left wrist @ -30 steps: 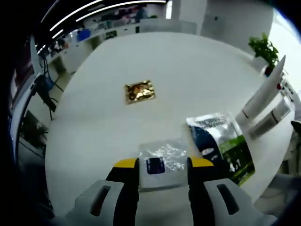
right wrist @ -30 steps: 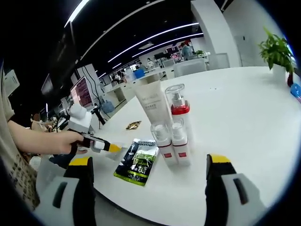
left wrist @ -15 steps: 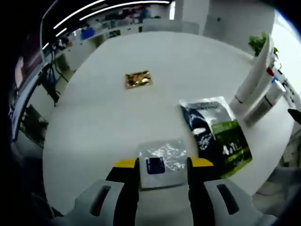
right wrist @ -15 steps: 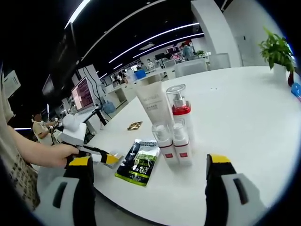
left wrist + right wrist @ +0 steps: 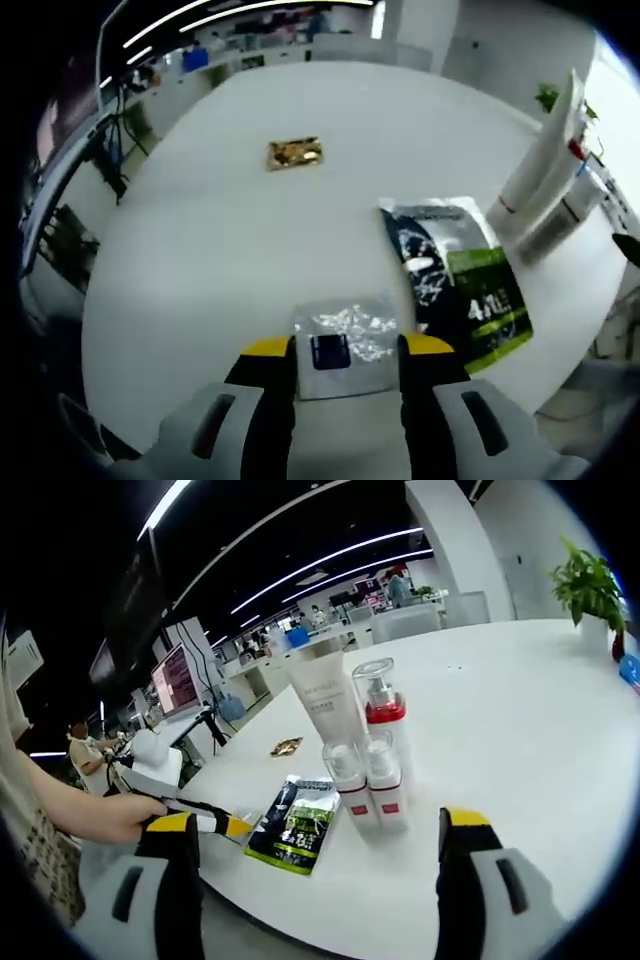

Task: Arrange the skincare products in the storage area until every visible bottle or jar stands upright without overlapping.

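One flat sachet, clear and crinkly with a dark blue label (image 5: 340,345), sits clamped between the yellow-tipped jaws of your left tool (image 5: 340,347), and over the last second you have drawn that tool back toward the near edge of the round white counter (image 5: 200,230): the small gold foil packet (image 5: 294,153) far ahead of the jaws now looks smaller and further off, and the dark blue and green foil pouch (image 5: 455,285) just ahead and to the right of the tool has slid closer into the foreground. The sachet has stayed fixed in the jaws throughout, so I judge you are carrying it away from the products rather than placing it, which frees room around the pouch. Your right tool (image 5: 320,830) has not moved; its jaws stand wide apart with nothing between them. The right gripper view gives you what the left one crops: straight ahead of the open jaws, the tall white tube (image 5: 325,695) stands upright, with the clear-capped pump bottle with a red collar (image 5: 380,715) beside it and two small clear-topped bottles with red labels (image 5: 362,780) in front, side by side. In the left gripper view these are slivers at the far right, but it shows the sachet grip itself.
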